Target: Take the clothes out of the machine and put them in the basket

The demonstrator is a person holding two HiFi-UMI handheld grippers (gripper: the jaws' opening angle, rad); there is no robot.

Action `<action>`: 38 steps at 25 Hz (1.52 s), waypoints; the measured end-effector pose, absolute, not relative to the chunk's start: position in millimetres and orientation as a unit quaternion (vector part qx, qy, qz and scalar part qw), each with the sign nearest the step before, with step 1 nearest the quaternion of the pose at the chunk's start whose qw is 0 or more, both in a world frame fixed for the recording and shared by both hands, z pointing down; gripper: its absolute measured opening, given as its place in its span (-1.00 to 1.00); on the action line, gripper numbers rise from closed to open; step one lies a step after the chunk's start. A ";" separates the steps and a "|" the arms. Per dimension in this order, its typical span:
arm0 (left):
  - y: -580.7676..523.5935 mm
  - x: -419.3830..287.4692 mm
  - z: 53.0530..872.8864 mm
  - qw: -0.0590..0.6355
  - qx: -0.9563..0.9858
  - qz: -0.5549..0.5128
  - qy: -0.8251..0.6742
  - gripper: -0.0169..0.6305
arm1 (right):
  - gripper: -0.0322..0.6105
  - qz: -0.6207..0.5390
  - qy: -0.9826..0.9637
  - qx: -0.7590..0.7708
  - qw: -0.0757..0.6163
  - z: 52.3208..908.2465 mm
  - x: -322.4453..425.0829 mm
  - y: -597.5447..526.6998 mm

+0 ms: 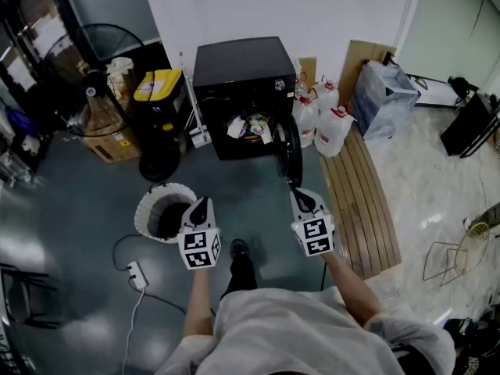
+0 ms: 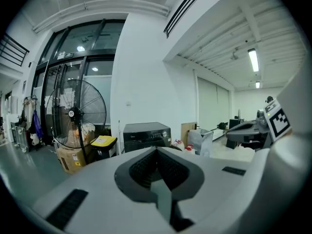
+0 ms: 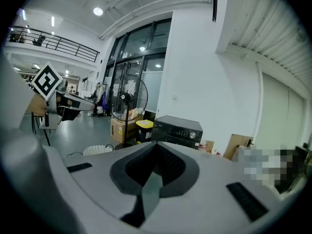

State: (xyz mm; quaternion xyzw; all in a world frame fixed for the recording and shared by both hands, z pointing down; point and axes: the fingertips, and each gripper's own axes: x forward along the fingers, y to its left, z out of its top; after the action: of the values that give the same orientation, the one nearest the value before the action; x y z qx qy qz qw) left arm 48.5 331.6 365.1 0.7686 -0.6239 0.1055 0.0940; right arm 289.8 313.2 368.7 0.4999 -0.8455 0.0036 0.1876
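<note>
Left gripper [image 1: 202, 203] and right gripper [image 1: 300, 198], both closed, face the machine [image 1: 238, 69].

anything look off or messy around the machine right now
Only the clothes: they sit bunched at the mouth of the black machine, partly poking out, with its door swung wide open. The white basket stands upright, apart from the machine. Nothing looks spilled or broken.
</note>
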 end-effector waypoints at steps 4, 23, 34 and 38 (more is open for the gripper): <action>275.6 29.3 367.8 0.098 0.776 0.103 -0.614 -0.89 | -0.83 0.001 -0.844 0.499 0.194 370.0 261.3 263.6; 6.0 -60.3 363.4 0.093 0.822 0.114 -0.550 -0.89 | -0.83 0.014 -0.811 0.542 0.219 368.6 163.9 34.0; -55.7 -80.3 419.2 0.129 0.805 0.137 -0.563 -0.89 | -0.83 0.028 -0.834 0.477 0.276 441.5 139.8 -41.5; -80.3 -87.7 446.9 0.142 0.788 0.140 -0.582 -0.89 | -0.83 0.034 -0.842 0.460 0.279 473.6 136.3 -89.3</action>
State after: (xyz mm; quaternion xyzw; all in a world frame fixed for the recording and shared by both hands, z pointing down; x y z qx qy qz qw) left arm -87.7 -80.3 446.9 0.7882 -0.5824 0.1398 0.1418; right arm 136.3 -89.3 473.6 0.4601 -0.8421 0.0335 0.2794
